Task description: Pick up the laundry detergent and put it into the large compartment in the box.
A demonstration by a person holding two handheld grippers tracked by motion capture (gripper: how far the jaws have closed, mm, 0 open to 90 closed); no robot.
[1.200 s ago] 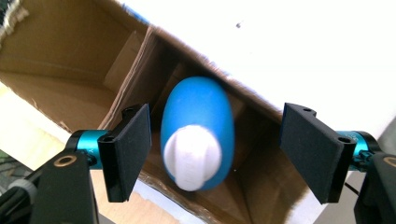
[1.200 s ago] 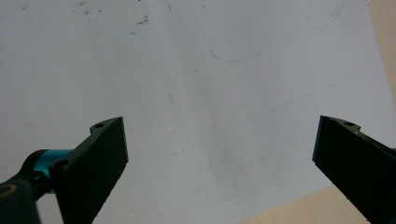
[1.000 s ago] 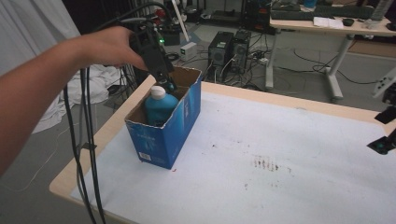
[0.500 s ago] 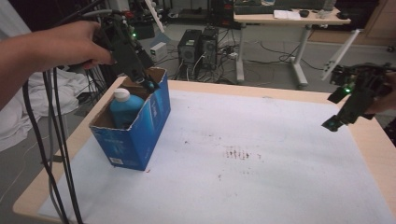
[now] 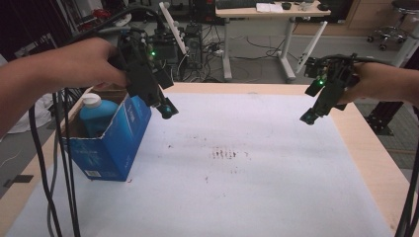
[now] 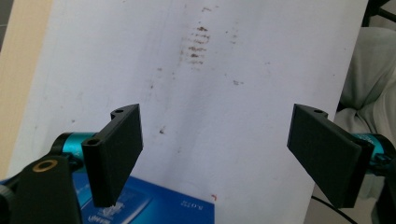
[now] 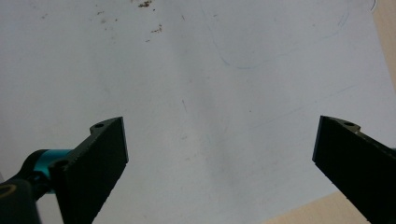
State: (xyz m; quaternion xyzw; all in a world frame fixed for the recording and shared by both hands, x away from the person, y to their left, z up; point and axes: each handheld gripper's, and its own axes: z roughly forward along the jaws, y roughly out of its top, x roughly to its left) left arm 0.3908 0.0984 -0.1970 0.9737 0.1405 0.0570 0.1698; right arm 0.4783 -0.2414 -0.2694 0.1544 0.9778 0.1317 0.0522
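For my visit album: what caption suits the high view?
Two hand-held grippers, left and right, hover open above a white-covered table beside a blue box holding a blue bottle.

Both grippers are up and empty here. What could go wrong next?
The left gripper hangs open beside the box's near wall; a careless swing could tip or shove it, bottle included. The box sits near the table edge. Cables trail beside the box and could snag it.

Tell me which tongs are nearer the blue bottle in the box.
Left. The left tongs hang open just past the box's right wall, beside the blue bottle. The right tongs, also open, hover across the table near its right edge.
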